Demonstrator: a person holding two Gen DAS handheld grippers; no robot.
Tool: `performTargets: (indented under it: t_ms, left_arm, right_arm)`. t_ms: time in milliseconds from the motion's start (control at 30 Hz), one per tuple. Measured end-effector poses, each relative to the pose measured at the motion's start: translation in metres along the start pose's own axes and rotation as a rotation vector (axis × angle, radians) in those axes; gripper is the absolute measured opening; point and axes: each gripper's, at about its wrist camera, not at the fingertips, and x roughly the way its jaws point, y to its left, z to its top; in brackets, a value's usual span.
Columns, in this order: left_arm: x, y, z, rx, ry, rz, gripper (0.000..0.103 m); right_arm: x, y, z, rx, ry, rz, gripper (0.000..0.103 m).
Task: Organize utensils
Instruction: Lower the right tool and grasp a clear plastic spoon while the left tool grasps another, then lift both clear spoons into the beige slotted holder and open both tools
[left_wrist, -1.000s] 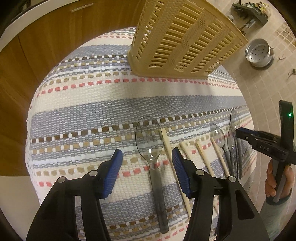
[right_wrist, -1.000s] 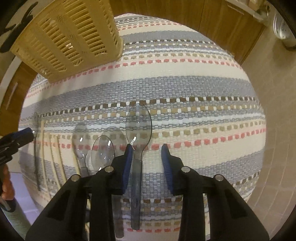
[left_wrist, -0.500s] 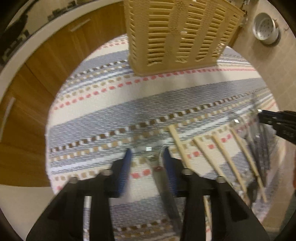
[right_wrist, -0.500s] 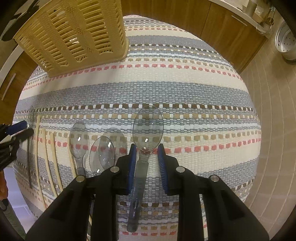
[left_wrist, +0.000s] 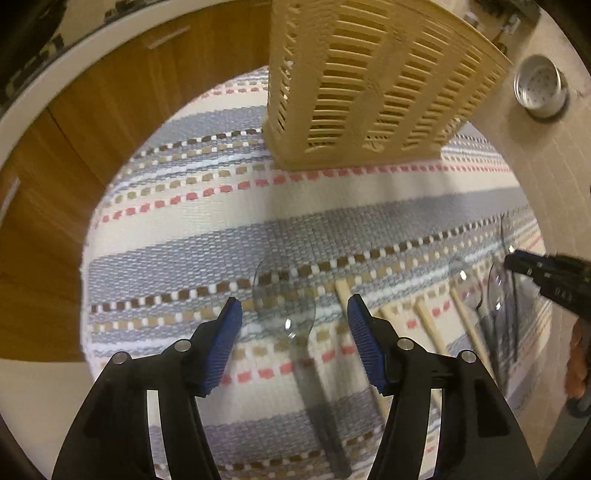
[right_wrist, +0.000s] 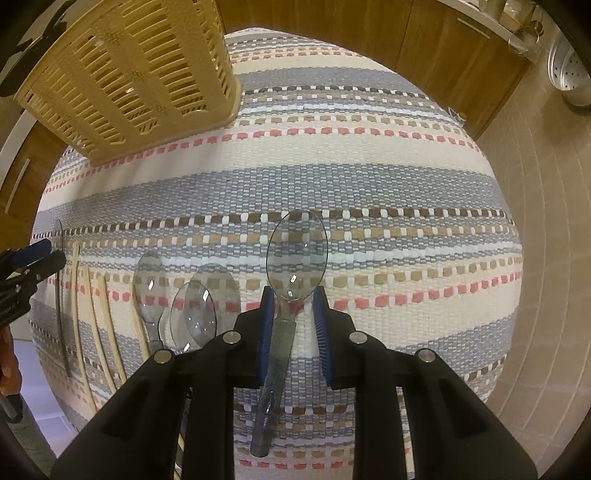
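Glossy clear plastic spoon (right_wrist: 295, 254); coarse woven cloth mat (right_wrist: 369, 177); matt slatted plastic basket (right_wrist: 125, 74).

Five clear plastic spoons: one between the right gripper's fingers (right_wrist: 295, 258), three clustered just left of them (right_wrist: 147, 273) (right_wrist: 192, 310) (right_wrist: 218, 288), one between the left gripper's fingers (left_wrist: 286, 302). Four wooden chopsticks (right_wrist: 79, 314) lie left of the cluster. One slatted basket (right_wrist: 129, 74) stands beyond the fingertips.

basket (left_wrist: 369, 92) top cut off | spoon (left_wrist: 317, 387) handle blurred
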Motion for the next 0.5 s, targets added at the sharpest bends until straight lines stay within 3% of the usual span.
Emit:
performTargets:
  t_ms: [267, 400, 433, 500]
  left_arm:
    - [0.004, 0.001, 0.008, -0.023, -0.009, 0.027, 0.055]
    - [0.003, 0.001, 0.008, -0.019, -0.018, 0.073, 0.041]
    - [0.002, 0.002, 0.009, -0.021, -0.020, 0.082, 0.035]
    - [0.001, 0.005, 0.009, -0.024, -0.027, 0.089, 0.031]
  right_arm:
    - [0.006, -0.002, 0.022, 0.046, 0.015, 0.036, 0.034]
    - [0.010, 0.000, 0.031, 0.058, 0.018, 0.014, 0.034]
    - [0.010, 0.000, 0.033, 0.052, 0.007, 0.000, 0.027]
    - [0.011, 0.004, 0.034, 0.020, -0.002, -0.022, 0.028]
